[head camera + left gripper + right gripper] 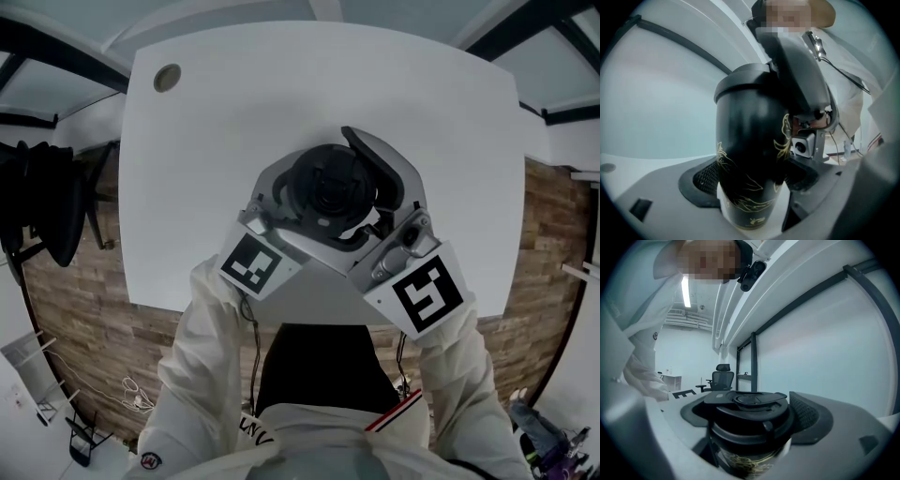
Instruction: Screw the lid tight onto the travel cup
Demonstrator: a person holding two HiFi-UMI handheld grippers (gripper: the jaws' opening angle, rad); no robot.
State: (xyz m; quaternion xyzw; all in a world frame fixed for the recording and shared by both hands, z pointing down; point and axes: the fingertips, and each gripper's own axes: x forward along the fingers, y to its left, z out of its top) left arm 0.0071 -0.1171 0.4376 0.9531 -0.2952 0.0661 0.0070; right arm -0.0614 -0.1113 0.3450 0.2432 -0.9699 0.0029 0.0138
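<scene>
In the head view, the person is holding both grippers together over the white table (206, 169), and the travel cup is sitting between them, above the table's near edge, with its black lid (328, 190) facing up toward the camera. The left gripper (314, 214) is reaching in at the cup from the lower left, its marker cube (251, 264) trailing behind it, while the right gripper (354, 192) is coming at the cup from the lower right with its own marker cube (428, 289) nearer the person's white sleeves. In the left gripper view, the left gripper (752, 183) is clamping the travel cup (750, 154) low on its black, gold-patterned body, one dark pad pressing on each side; the lid (740, 79) is sitting on top of the cup, and the right gripper (801, 84) is wrapping round the lid from the cup's far side. Whether the base is touching the table cannot be told. In the right gripper view, the right gripper (752, 417) is gripping the lid (750, 404) at the top of the cup, its ribbed pads closing on the rim from both sides, and an office chair (721, 376) is standing well behind the cup.
</scene>
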